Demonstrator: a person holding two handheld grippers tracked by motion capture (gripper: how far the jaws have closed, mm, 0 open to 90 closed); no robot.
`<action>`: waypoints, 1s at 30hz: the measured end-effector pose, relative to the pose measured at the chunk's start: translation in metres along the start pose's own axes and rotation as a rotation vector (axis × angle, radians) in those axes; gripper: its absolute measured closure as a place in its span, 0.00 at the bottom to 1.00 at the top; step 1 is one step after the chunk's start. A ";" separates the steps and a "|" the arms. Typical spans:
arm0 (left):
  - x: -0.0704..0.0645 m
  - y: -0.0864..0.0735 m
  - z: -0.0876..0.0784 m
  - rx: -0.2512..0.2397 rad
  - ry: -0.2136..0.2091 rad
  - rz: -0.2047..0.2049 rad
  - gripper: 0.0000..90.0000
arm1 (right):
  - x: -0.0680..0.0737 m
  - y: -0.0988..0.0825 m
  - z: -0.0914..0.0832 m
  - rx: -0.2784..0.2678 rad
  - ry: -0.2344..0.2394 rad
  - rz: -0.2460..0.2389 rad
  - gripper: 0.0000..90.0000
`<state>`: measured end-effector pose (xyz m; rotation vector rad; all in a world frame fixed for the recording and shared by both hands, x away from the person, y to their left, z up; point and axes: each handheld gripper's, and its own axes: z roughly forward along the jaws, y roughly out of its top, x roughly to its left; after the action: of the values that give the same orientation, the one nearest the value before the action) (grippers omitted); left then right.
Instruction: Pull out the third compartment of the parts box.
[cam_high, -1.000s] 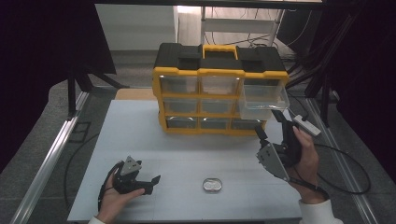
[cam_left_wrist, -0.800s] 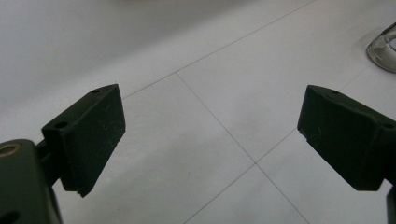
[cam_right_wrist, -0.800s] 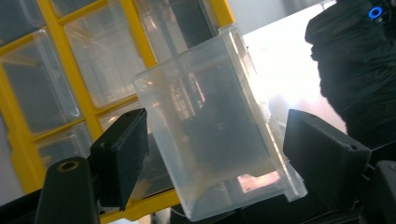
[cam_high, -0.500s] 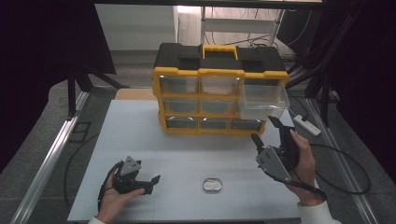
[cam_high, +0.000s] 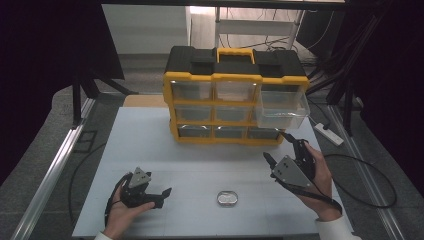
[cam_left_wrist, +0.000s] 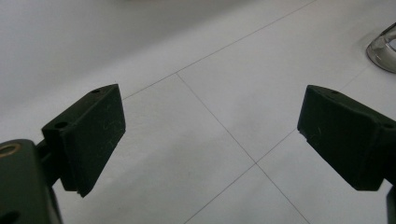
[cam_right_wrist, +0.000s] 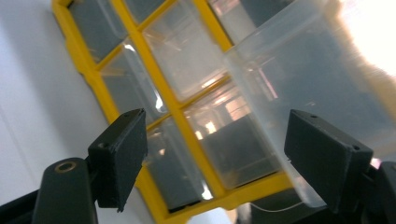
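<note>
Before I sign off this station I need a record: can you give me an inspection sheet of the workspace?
Surface: white table, marked with thin grid lines.
Job's things: yellow and black drawer cabinet at the far side; its clear drawer at upper right is pulled out; a small clear dish lies near the front edge.
Clutter: nothing seen.
Grippers: left gripper open over bare table; right gripper open, aimed at the cabinet, holding nothing.
Cables: one trails from the right gripper across the floor.
Surroundings: white power strip on the floor, dark frame posts.
</note>
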<state>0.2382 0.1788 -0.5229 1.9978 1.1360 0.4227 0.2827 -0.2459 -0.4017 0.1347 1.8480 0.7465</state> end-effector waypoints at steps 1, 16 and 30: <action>0.000 0.000 0.000 0.000 0.000 0.000 0.09 | 0.001 -0.001 0.001 0.003 0.010 0.005 0.24; -0.001 0.000 0.000 0.001 0.000 0.003 0.09 | 0.009 -0.001 0.010 -0.005 0.205 0.196 0.25; -0.001 0.000 0.001 0.003 -0.001 0.006 0.09 | 0.011 -0.002 0.017 -0.058 0.368 0.420 0.25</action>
<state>0.2384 0.1773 -0.5232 2.0042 1.1317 0.4231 0.2936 -0.2358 -0.4158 0.3764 2.1734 1.1766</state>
